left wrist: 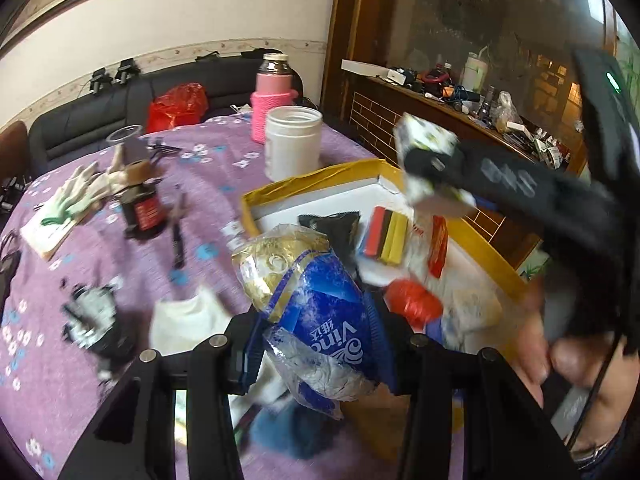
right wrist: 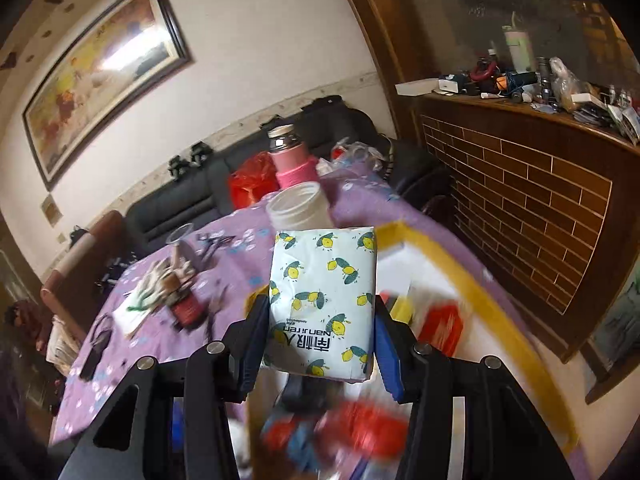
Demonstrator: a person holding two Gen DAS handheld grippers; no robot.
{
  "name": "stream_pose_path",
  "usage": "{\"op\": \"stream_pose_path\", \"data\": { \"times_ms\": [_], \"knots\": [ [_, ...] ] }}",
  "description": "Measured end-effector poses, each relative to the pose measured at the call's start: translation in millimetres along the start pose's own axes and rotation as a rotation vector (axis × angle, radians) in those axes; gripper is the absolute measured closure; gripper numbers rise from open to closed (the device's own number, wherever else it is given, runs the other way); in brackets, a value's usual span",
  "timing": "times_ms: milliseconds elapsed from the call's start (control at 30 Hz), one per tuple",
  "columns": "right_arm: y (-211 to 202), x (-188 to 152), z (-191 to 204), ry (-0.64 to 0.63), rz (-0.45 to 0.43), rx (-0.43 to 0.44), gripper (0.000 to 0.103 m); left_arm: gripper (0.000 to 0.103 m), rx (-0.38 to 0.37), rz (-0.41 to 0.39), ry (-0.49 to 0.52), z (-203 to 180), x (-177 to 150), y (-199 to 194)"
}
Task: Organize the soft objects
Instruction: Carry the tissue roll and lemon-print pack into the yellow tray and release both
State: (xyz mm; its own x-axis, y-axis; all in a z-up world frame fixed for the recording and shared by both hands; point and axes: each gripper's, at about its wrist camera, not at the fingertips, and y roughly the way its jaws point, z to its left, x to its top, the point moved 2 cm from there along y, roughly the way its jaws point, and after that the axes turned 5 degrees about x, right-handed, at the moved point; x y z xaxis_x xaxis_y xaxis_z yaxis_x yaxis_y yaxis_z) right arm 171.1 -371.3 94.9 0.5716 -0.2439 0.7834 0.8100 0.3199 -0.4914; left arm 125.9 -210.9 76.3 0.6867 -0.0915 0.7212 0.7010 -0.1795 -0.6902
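My left gripper (left wrist: 316, 344) is shut on a blue and gold crinkly tissue bag (left wrist: 316, 312), held above the table near the front of the yellow-rimmed box (left wrist: 280, 190). My right gripper (right wrist: 318, 344) is shut on a white tissue pack with a lemon print (right wrist: 324, 296), held upright over the yellow-rimmed box (right wrist: 492, 308). In the left wrist view the right gripper (left wrist: 432, 168) crosses above the box from the right with the lemon pack (left wrist: 428, 140) in it. The box holds a black pouch (left wrist: 336, 224), a red-black-yellow block (left wrist: 386, 240) and red packets (left wrist: 414, 304).
On the purple flowered cloth (left wrist: 100, 280) stand a white jar (left wrist: 294, 148), a pink-sleeved bottle (left wrist: 272, 96), a red can with gloves (left wrist: 140, 204) and a white cloth (left wrist: 188, 318). A black sofa (left wrist: 80, 116) runs behind. A cluttered wooden shelf (right wrist: 540, 116) stands right. A person's hand (left wrist: 560, 360) shows at right.
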Motion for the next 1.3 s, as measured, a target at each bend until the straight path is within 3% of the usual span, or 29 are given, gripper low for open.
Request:
{"op": "stream_pose_path", "data": {
  "times_ms": [100, 333, 633, 833, 1100, 1300],
  "knots": [
    [22, 12, -10, 0.001, 0.024, -0.036, 0.051, 0.058, -0.003, 0.017, 0.014, -16, 6, 20],
    [42, 4, -48, 0.033, 0.083, -0.065, 0.051, 0.058, -0.023, 0.059, 0.033, -44, 0, 65],
    [60, -6, -64, 0.061, 0.162, -0.058, 0.051, 0.058, -0.007, -0.007, 0.140, -60, -17, 71],
    [60, -8, -60, 0.045, 0.155, -0.065, 0.048, 0.058, -0.028, -0.007, 0.117, -55, -16, 69],
    [56, -7, -58, 0.048, 0.132, -0.064, 0.046, 0.046, -0.013, -0.018, 0.102, -56, -18, 65],
    [41, 1, -55, 0.047, 0.073, -0.059, 0.039, 0.031, 0.001, -0.022, 0.080, -53, -14, 64]
  ]
}}
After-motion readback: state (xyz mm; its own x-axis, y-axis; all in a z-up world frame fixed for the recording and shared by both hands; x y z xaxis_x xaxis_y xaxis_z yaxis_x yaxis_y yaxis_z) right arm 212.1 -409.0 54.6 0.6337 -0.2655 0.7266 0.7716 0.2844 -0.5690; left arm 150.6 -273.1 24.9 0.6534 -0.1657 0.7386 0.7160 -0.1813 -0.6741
